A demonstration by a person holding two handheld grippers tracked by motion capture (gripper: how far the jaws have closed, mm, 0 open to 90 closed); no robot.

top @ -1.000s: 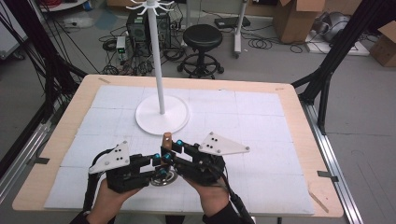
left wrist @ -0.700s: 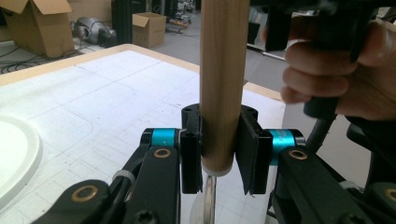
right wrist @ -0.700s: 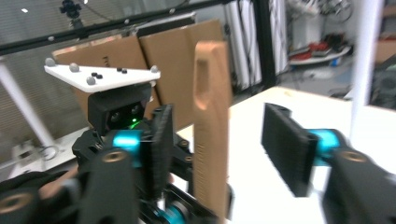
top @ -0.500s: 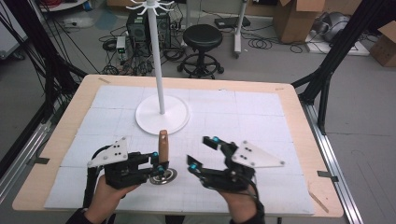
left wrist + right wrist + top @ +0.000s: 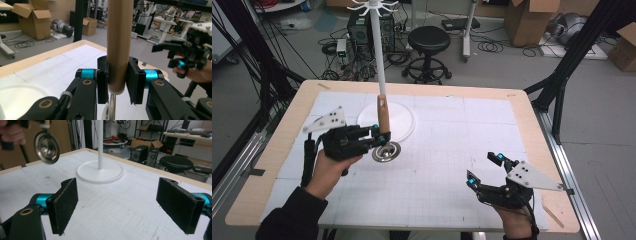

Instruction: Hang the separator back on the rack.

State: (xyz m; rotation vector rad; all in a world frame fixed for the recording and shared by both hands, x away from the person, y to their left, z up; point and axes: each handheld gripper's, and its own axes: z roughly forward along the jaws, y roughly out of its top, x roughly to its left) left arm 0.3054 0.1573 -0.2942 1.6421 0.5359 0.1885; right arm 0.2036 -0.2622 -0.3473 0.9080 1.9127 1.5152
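Clamped on a wooden handle (image 5: pixel 119 45), the left gripper (image 5: pixel 381 136) has its jaws closed against both sides of the handle's lower end, and the handle stands upright out of them. That handle belongs to a ladle-like utensil: just below the jaws a thin metal neck leaves the wood, and its round steel bowl (image 5: pixel 386 151) hangs under the gripper, above the white mat (image 5: pixel 447 150), mouth turned sideways in the right gripper view (image 5: pixel 47 146). The person's left hand (image 5: pixel 328 170) grips the tool from behind, a dark sleeve trailing back toward the near edge.

Beyond the left gripper, just past the raised handle, stands a white rack: a wide round base (image 5: pixel 404 117) resting on the mat and a slim pole (image 5: pixel 378 50) rising from it to a ring of small hooks at the top. Seen from above, the handle's tip overlaps the base's near rim, though it is held up in the air.

Well off to the side of the left gripper, nearer the person, the right gripper (image 5: pixel 486 169) hovers low over the mat with its jaws spread wide and nothing between the dark pads (image 5: pixel 65 205). It points toward the rack base (image 5: pixel 100 173), with bare gridded mat between the jaws.
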